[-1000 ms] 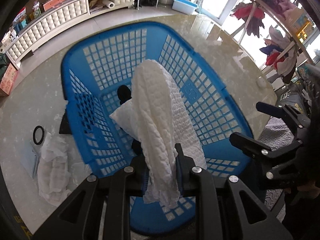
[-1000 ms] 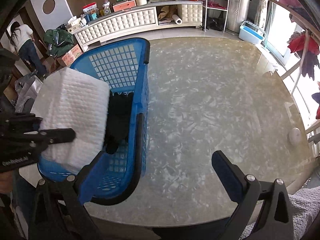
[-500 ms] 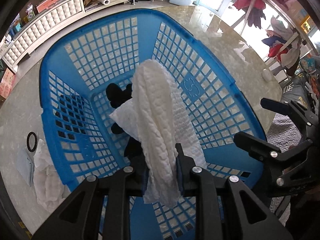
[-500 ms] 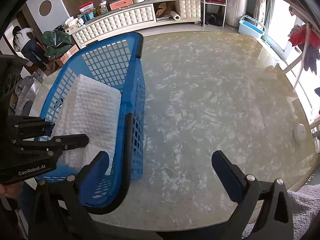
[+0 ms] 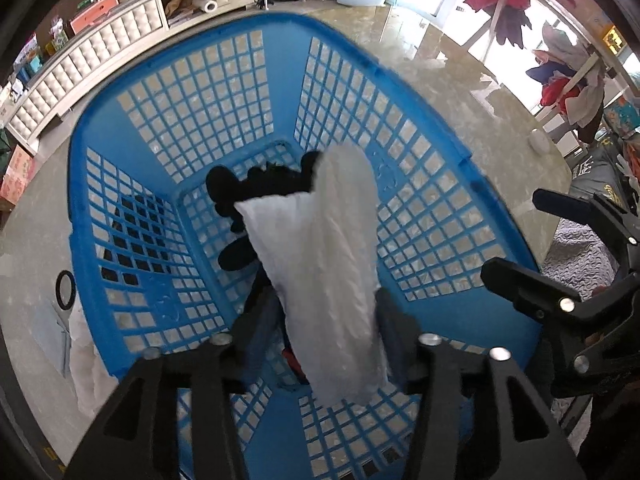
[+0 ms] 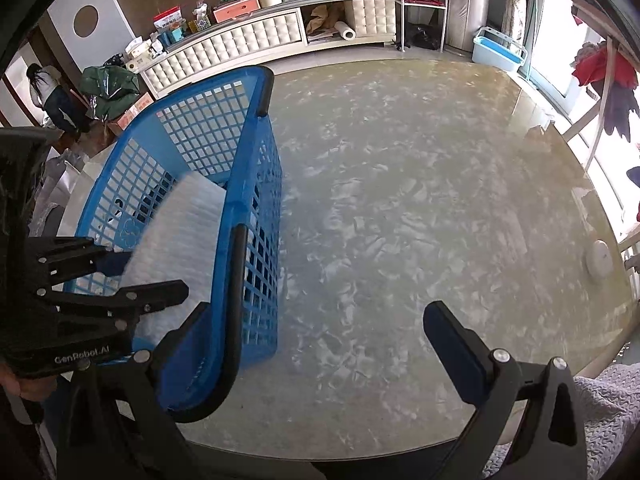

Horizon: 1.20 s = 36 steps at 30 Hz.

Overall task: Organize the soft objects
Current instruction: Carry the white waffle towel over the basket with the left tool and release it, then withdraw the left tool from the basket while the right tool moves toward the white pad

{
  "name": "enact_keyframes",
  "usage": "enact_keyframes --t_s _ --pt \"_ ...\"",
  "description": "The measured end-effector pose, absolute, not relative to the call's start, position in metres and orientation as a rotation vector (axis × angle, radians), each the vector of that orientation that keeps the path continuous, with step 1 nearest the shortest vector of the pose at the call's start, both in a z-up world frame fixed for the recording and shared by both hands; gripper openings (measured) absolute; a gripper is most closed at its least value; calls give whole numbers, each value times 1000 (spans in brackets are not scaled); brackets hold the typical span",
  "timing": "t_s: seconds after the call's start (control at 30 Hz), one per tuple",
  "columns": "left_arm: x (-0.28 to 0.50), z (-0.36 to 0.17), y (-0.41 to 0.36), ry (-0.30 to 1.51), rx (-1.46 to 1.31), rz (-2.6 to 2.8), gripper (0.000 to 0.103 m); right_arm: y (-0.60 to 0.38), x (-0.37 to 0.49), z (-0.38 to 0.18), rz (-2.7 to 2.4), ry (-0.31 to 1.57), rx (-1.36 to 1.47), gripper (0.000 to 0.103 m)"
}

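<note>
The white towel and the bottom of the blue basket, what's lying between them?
In the left wrist view, a black soft item lies on the blue basket floor, partly under the white towel.

Bright daylight from windows glares off the glossy table; fisheye edges darken, slight motion blur.

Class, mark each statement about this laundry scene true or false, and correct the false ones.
1. The basket is blue. True.
2. The white towel lies flat on the tabletop outside the basket. False: it hangs over the basket, between the left gripper's opening jaws.
3. A black item lies in the basket bottom. True.
4. The right gripper grips a red cloth. False: it is open and empty.
5. A black ring lies on the table beside the basket. True.
</note>
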<state>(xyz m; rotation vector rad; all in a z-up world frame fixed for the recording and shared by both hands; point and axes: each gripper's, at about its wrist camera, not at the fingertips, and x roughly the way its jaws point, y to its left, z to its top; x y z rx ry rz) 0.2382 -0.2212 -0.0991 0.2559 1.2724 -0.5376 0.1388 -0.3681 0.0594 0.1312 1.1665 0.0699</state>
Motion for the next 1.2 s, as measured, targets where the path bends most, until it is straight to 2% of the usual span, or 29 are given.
enact_keyframes --t_s 0.07,0.13,0.5,0.53,0.63,0.67,0.97,1.03,1.2 --pt "236 -93 -223 1248 264 -535 61 -368 138 61 69 1163 133 103" --pt "234 -86 -223 1224 279 -530 71 -369 138 62 69 1160 135 103" --pt "227 -57 -205 1141 287 -435 72 -362 136 69 79 1135 143 103" --pt "226 -56 -202 1142 283 -427 76 -360 136 70 83 1133 142 103" --pt "227 -54 -187 1153 245 -408 78 -355 136 74 88 1123 135 103" --pt "225 -52 -184 1150 230 -418 82 -353 135 76 92 1118 135 103" --pt "202 -30 -156 1061 211 -418 90 -328 133 91 130 1081 112 103" --pt "197 -25 -149 1050 205 -412 103 -319 133 95 144 1074 108 103" --pt "185 -15 -129 997 197 -384 103 -304 130 98 184 1062 97 103"
